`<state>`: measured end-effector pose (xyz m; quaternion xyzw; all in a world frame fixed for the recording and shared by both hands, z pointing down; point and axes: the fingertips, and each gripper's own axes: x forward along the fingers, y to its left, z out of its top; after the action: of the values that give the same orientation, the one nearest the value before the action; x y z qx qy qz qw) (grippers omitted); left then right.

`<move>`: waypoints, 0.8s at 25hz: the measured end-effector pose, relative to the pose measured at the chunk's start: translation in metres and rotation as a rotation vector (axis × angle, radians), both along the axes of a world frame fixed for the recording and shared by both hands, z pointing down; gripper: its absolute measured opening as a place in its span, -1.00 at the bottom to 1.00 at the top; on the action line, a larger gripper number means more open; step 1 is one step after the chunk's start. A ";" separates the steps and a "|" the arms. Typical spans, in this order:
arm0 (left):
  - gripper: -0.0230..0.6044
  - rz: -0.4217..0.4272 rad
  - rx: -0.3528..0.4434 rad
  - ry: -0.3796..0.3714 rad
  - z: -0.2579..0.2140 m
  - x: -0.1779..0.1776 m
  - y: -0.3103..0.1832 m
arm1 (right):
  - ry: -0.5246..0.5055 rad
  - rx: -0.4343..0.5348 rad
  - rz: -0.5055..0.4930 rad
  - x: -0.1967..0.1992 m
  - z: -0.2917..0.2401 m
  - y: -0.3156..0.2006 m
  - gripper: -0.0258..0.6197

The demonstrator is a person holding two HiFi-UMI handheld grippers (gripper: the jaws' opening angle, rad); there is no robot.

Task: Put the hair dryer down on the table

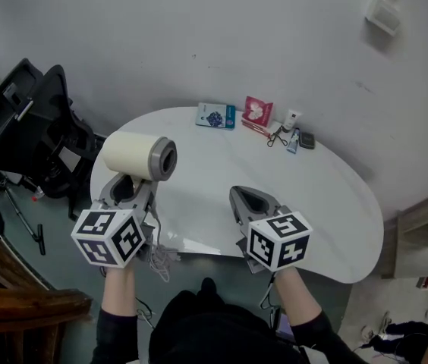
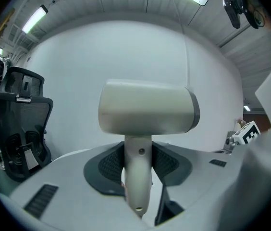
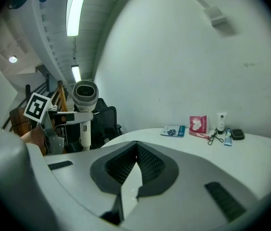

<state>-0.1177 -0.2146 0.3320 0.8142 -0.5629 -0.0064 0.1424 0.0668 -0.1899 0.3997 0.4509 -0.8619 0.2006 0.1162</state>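
A cream hair dryer with a grey end ring hangs in the air over the left edge of the white table, barrel level. My left gripper is shut on its handle. In the left gripper view the handle stands upright between the dark pads, below the barrel. The dryer's cord dangles below the gripper. My right gripper hovers over the table's near edge with its jaws closed on nothing. From the right gripper view the hair dryer shows at the left.
At the table's far edge lie a blue packet, a red packet, a small white tube, an eyelash curler and a dark case. A black office chair stands left of the table.
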 end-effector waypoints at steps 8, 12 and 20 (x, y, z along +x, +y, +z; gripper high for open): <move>-0.39 0.079 -0.043 -0.054 0.010 0.026 -0.035 | -0.008 -0.014 0.059 0.018 0.006 -0.012 -0.91; -0.39 0.124 -0.089 -0.083 0.024 0.041 -0.056 | -0.004 -0.021 0.104 0.031 0.010 -0.024 -0.91; -0.39 0.203 -0.186 -0.102 0.061 0.064 -0.097 | -0.005 -0.037 0.177 0.043 0.011 -0.054 -0.91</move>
<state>-0.0532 -0.3120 0.3928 0.8493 -0.4825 0.1016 0.1887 0.1098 -0.2435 0.4104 0.5225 -0.8153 0.2270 0.1040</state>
